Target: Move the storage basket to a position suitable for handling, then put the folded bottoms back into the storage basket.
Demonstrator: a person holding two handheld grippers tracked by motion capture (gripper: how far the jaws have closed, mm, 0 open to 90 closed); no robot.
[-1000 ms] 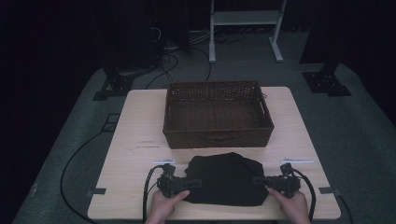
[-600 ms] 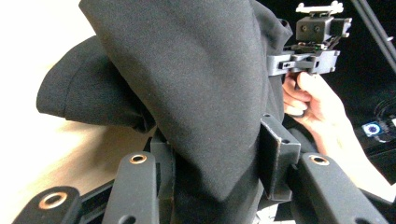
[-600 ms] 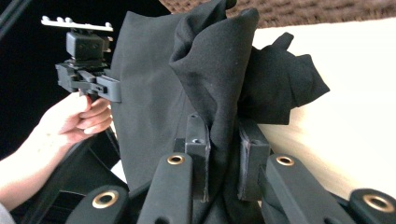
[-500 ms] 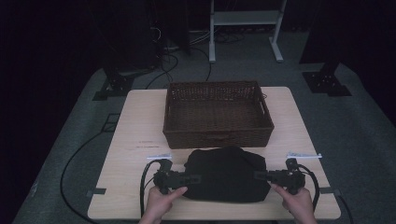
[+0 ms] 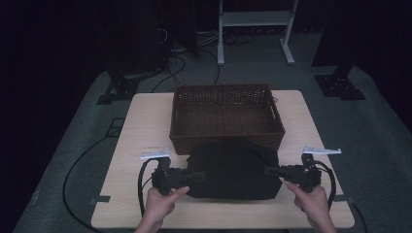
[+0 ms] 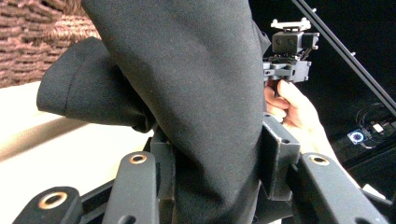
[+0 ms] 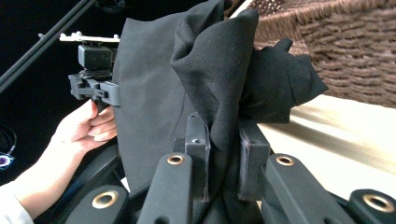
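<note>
My desk, with a basket, a cloth and two labels on it

The pale wooden desk (image 5: 145,121) stands on grey floor; a brown wicker basket (image 5: 226,116) sits on its far middle, and just in front of that, touching the basket's near wall, is the black cloth (image 5: 233,170) I have in my fingers at both side edges. A small white label (image 5: 155,155) lies on the desk to the cloth's left, another white label (image 5: 321,150) to its right. Dark tape tabs (image 5: 101,199) mark the near left edge.

No readable text, labels, brands or numbers on any surface.
</note>
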